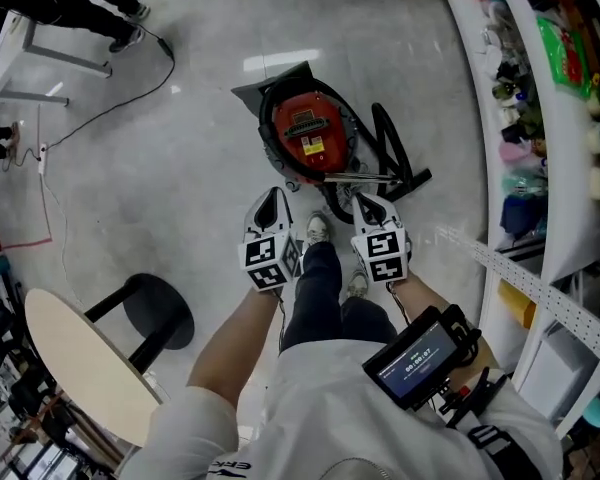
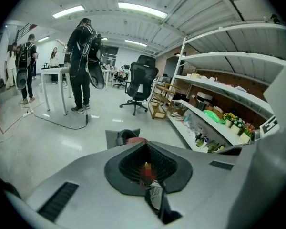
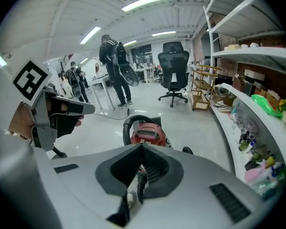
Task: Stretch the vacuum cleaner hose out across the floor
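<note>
Black hose (image 1: 390,140) curls by red vacuum (image 1: 310,128), just ahead of right hand-held gripper (image 1: 365,202).

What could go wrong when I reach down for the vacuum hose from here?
1. The left gripper and right gripper are both shut and empty; unless opened, they may just shove the hose.
2. The hose loops round the red vacuum cleaner, so a pull may drag the body along.
3. The stocked shelf stands close on the right; a swinging hose could hit it.
</note>
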The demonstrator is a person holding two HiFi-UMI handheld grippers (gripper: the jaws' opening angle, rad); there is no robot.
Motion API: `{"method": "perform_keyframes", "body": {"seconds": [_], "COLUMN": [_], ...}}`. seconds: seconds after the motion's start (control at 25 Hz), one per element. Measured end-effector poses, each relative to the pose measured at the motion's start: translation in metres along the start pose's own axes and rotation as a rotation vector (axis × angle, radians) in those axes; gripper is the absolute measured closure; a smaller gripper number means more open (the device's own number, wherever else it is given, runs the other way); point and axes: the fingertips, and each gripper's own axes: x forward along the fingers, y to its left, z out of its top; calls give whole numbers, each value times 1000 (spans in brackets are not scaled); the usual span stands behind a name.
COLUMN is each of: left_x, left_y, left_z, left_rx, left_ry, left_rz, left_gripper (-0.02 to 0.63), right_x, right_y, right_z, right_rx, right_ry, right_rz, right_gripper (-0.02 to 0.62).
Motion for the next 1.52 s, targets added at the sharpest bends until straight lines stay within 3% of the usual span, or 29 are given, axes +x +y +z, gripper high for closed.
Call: {"method": "perform_keyframes", "body": {"seconds": [0.44, 0.76, 1.24, 1.52], "left_x": [100, 148, 192, 226], "left_y": [60, 78, 76, 72], "left_z": [-51, -83, -94, -98], "left_rx": [-13, -52, -166, -184], "left_ry": [74, 98, 134, 170], "left_rz": [12, -12, -158, -179], "left_gripper": [603, 599, 325, 304], "right_x": [101, 149, 169, 171], "right_y": [-7, -7, 2, 3], "right_z": [-64, -95, -91, -88], "right_rx": [-16, -26, -37, -65], "right_ry": [97, 128, 106, 102], "right_rz": [19, 24, 25, 33], "right_gripper": [594, 594, 592, 593]}}
